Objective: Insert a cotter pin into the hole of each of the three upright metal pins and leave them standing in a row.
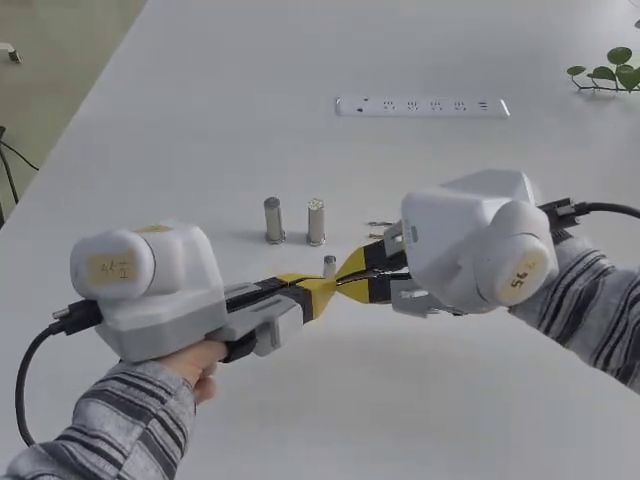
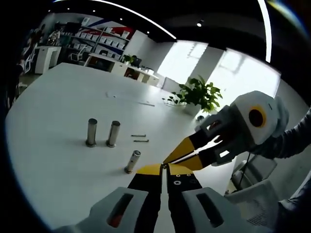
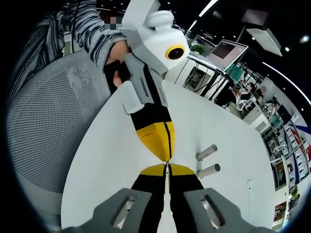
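**Inspector A:** Tongs status?
**Inspector B:** Right tongs (image 1: 352,278) are closed on a thin cotter pin (image 1: 365,279). Left tongs (image 1: 325,290) are closed, tip against it; grip unclear.
**A:** Metal pins?
**B:** Two metal pins (image 1: 273,220) stand on the table (image 1: 200,120). The third pin (image 1: 330,265) is just behind the tips.
**A:** Risk?
**B:** In a tip-to-tip handover the cotter pin may twist or drop. A low sweep could topple the third pin.

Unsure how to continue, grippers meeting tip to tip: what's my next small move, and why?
Probably open the left gripper so the right gripper alone holds the thin wire cotter pin; both tips meet on it by the closest silver metal pin.
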{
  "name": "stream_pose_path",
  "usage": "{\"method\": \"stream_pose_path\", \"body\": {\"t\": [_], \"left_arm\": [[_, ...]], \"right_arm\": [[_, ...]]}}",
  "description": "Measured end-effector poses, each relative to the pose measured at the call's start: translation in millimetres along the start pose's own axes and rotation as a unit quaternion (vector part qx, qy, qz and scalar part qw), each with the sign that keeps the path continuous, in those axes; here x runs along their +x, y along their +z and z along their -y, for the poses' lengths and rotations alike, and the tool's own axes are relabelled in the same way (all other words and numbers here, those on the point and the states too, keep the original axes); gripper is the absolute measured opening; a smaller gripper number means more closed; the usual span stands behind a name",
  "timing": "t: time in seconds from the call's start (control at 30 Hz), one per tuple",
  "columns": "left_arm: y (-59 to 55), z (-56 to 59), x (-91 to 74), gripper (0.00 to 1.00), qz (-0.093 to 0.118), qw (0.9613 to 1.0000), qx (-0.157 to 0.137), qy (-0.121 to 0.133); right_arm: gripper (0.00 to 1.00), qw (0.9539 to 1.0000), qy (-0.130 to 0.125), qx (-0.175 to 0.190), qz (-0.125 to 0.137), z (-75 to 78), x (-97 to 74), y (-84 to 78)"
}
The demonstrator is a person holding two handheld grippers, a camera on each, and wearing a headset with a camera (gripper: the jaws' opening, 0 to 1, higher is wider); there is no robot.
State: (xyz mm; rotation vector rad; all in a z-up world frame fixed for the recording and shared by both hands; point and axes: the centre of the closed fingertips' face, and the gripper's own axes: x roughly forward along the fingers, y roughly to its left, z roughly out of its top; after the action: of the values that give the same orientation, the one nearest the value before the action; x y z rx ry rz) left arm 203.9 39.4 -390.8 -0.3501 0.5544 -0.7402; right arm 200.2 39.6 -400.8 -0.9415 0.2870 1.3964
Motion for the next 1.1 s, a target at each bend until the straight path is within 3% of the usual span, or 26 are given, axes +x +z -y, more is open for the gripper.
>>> {"method": "stream_pose_path", "body": {"t": [0.3,0.47,0.77,0.83,0.97,1.1], "left_arm": [[-1.6,2.0,-0.4,0.00,-0.001,0.9999,0.013,-0.006],[-3.1,4.3,0.9,0.00,-0.006,0.9990,0.042,-0.013],[-12.5,8.0,0.7,0.00,-0.027,0.9947,0.095,-0.028],[-12.6,9.4,0.2,0.00,-0.026,0.9925,0.115,-0.033],[-14.7,13.5,-1.4,0.00,-0.033,0.9872,0.149,-0.048],[-19.6,16.5,-4.7,0.00,-0.049,0.9761,0.200,-0.068]], "right_arm": [[0.00,1.0000,0.001,0.004,0.000,-2.1,-0.7,0.0],[0.00,0.9999,0.002,0.015,-0.001,-3.3,-1.7,-1.8],[0.01,0.9956,0.019,0.091,0.008,-9.2,-6.3,-10.8],[0.02,0.9947,0.022,0.100,0.011,-10.3,-7.4,-12.3],[0.04,0.9876,0.040,0.149,0.026,-15.6,-9.1,-12.3],[0.05,0.9762,0.063,0.201,0.050,-19.7,-12.0,-9.5]]}}
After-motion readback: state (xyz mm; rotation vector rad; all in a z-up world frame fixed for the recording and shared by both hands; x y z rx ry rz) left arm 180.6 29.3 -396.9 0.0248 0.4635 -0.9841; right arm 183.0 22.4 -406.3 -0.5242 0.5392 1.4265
